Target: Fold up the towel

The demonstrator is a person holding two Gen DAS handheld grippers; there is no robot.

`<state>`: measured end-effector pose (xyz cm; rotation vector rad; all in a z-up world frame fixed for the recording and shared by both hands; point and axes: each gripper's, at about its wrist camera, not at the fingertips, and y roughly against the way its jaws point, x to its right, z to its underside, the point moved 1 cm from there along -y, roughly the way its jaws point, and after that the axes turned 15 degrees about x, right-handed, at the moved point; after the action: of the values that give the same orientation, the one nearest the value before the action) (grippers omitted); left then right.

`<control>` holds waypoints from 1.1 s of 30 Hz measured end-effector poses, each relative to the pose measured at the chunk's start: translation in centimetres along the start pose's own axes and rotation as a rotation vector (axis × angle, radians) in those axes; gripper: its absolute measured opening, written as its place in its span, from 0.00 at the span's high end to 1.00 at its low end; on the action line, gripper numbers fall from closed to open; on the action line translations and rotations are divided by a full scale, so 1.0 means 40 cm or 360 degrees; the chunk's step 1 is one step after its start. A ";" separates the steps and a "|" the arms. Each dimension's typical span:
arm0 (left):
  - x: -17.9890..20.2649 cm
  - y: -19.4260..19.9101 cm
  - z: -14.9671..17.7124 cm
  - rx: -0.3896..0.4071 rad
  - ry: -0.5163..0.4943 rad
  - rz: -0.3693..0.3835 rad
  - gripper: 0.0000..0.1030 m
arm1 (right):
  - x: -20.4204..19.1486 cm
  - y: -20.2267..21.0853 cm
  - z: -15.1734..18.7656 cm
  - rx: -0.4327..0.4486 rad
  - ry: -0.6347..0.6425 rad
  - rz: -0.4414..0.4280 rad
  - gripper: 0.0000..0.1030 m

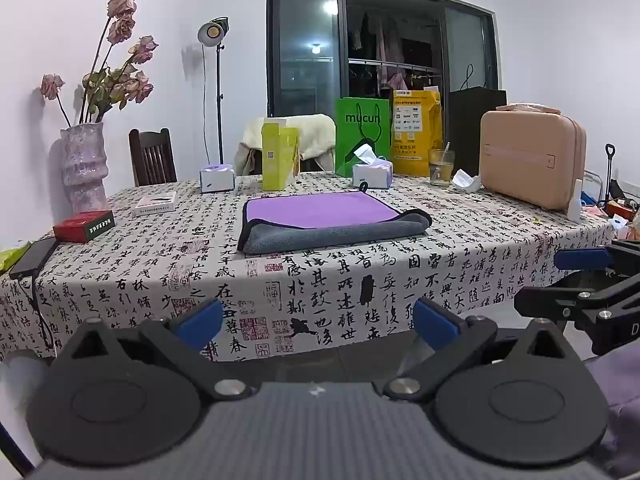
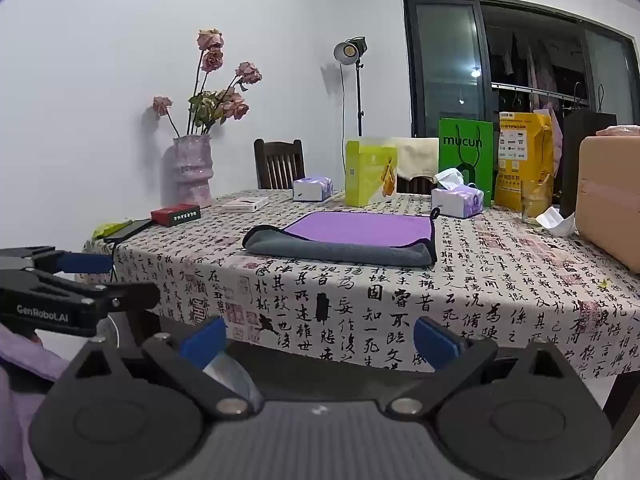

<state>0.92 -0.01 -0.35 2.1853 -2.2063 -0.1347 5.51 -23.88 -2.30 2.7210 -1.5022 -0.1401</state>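
Purple microfibre towel [image 1: 316,210] lies on the calligraphy tablecloth [image 1: 360,276], its grey near edge folded over
My left gripper [image 1: 318,322] and right gripper [image 2: 318,338] both gape wide, empty, off the table's near edge

A plain white wall [image 1: 160,20] was seen across the upper left of the left wrist frame, with a dark-framed sliding glass door [image 1: 380,48] set at upper centre; hanging clothes were visible behind the glass. A lit studio lamp [image 1: 214,30] on a thin stand was placed left of the door. Two chairs were drawn up at the far side of a table [image 1: 460,264] covered in a calligraphy-print cloth: a dark wooden chair [image 1: 152,156] at centre left and a chair draped with a cream throw [image 1: 316,136] at centre.
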 end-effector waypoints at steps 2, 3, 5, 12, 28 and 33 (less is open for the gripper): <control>0.000 0.000 0.000 -0.0003 0.0001 -0.0001 0.00 | 0.000 0.000 0.001 0.0000 -0.0005 0.0001 0.02; 0.000 0.000 0.000 -0.0003 0.0001 -0.0001 0.00 | 0.000 -0.001 0.001 -0.0002 -0.0006 0.0000 0.02; 0.001 0.000 0.000 -0.0002 0.0002 -0.0002 0.00 | 0.000 -0.001 0.001 0.0000 -0.0005 0.0001 0.02; -0.001 0.000 0.001 -0.0001 0.0001 -0.0003 0.00 | 0.007 -0.008 0.000 -0.0008 -0.0007 -0.0004 0.02; 0.000 0.000 0.002 0.0002 0.0000 -0.0003 0.00 | 0.004 -0.002 -0.006 -0.0008 -0.0001 -0.0007 0.02; 0.006 -0.006 -0.016 -0.0004 0.0002 0.0005 0.00 | 0.001 -0.003 -0.005 -0.0008 0.0001 -0.0006 0.02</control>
<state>1.21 -0.28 0.27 2.1798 -2.2079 -0.1357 5.64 -23.87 -2.11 2.7201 -1.4944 -0.1424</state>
